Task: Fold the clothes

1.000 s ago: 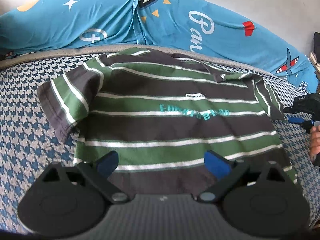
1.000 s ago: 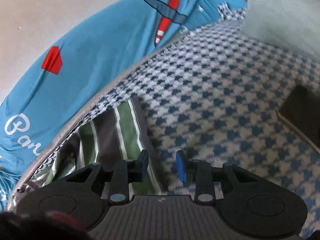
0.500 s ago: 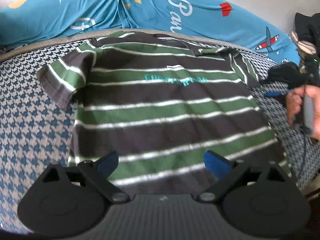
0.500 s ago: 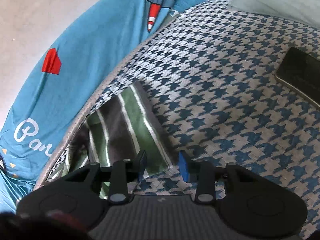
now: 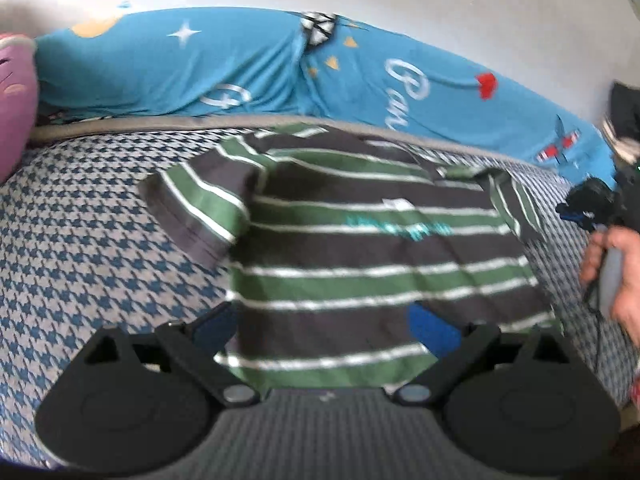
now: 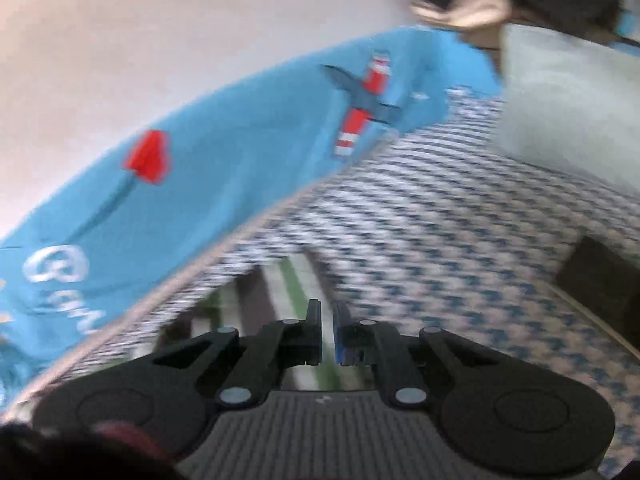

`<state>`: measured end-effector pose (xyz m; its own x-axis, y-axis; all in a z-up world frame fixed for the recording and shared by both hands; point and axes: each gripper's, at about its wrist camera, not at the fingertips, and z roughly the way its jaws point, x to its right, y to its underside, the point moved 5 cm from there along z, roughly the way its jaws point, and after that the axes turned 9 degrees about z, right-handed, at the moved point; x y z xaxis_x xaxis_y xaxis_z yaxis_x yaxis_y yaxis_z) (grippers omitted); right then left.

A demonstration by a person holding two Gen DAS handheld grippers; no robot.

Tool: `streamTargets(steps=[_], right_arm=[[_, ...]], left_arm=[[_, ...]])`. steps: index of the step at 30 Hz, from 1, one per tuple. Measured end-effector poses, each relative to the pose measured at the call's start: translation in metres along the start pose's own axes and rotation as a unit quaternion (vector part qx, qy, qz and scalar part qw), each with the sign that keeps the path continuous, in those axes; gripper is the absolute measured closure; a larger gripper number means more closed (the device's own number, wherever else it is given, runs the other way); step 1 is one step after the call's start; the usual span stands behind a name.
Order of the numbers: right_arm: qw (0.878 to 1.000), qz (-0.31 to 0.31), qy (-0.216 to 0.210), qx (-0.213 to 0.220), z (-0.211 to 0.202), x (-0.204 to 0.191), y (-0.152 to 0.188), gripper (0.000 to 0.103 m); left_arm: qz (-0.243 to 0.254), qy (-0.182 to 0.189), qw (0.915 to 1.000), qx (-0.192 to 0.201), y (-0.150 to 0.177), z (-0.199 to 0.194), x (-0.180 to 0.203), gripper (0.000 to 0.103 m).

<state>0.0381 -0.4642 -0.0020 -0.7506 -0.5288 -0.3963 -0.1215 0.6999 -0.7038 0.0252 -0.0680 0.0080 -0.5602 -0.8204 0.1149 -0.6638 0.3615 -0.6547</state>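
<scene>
Now, line by line:

Writing on the shirt: the dark grey T-shirt with green and white stripes (image 5: 372,264) has a small white label on the chest and a row of teal letters under it; both are too blurred to read.

Writing on the blue cover: the bright blue printed fabric roll (image 5: 248,68) at the far edge shows white cursive letters that look like "Ban" or "Par"; the rest is cut off. It also carries a white star, yellow triangles, a red shape and a red and white striped aeroplane.

Place of the shirt: it lies flat, front side up, on the blue and white houndstooth bed cover (image 5: 80,240), collar toward the blue roll, both short sleeves spread out.

Left gripper (image 5: 326,326): its blue-padded fingers stand wide apart above the lower hem of the shirt and hold nothing.

Right gripper (image 6: 328,330): the jaws are narrow, with only a thin gap. It is at the edge of the shirt's sleeve; the picture is blurred and I cannot tell if cloth is between the pads.

Right hand (image 5: 614,276): it holds the handle of the right gripper, at the right side of the shirt.

Other things: a pink plush cushion (image 5: 14,104) at the far left; a pale grey pillow (image 6: 568,104) and a flat dark object (image 6: 600,280) on the bed cover, to the right.
</scene>
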Motion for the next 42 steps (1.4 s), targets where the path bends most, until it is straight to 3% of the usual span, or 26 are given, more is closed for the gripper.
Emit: streamTargets(steps=[3, 5, 11, 21, 29, 31, 35, 38, 42], right_arm=[[0.995, -0.018, -0.081, -0.047, 0.001, -0.027, 0.015, 0.093], [0.99, -0.027, -0.113, -0.075, 0.002, -0.039, 0.027, 0.093], [0.978, -0.048, -0.153, -0.135, 0.014, -0.06, 0.054, 0.093], [0.972, -0.145, -0.129, -0.132, 0.033, -0.083, 0.081, 0.093], [0.968, -0.188, -0.119, -0.114, 0.052, -0.108, 0.087, 0.092], [0.97, -0.173, -0.14, -0.102, 0.056, -0.114, 0.083, 0.092], [0.975, -0.056, -0.208, -0.063, 0.055, -0.111, 0.06, 0.088], [0.976, -0.033, -0.208, -0.048, 0.054, -0.108, 0.053, 0.078], [0.978, -0.051, -0.192, -0.066, 0.059, -0.106, 0.061, 0.078]], left_arm=[[-0.023, -0.013, 0.9997, -0.002, -0.003, 0.007, -0.015, 0.006], [-0.031, -0.017, 0.9994, -0.006, -0.003, 0.012, -0.021, 0.006], [-0.032, -0.025, 0.9988, -0.026, 0.003, 0.02, -0.031, 0.006], [-0.06, -0.055, 0.9959, -0.041, 0.008, 0.034, -0.058, 0.006], [-0.076, -0.045, 0.9951, -0.045, 0.002, 0.044, -0.061, 0.006], [-0.077, -0.043, 0.995, -0.048, 0.001, 0.048, -0.061, 0.006], [-0.075, -0.044, 0.9949, -0.05, 0.0, 0.051, -0.061, 0.006], [-0.077, -0.045, 0.9947, -0.052, 0.0, 0.053, -0.063, 0.006], [-0.086, -0.047, 0.9937, -0.054, 0.0, 0.054, -0.067, 0.006]])
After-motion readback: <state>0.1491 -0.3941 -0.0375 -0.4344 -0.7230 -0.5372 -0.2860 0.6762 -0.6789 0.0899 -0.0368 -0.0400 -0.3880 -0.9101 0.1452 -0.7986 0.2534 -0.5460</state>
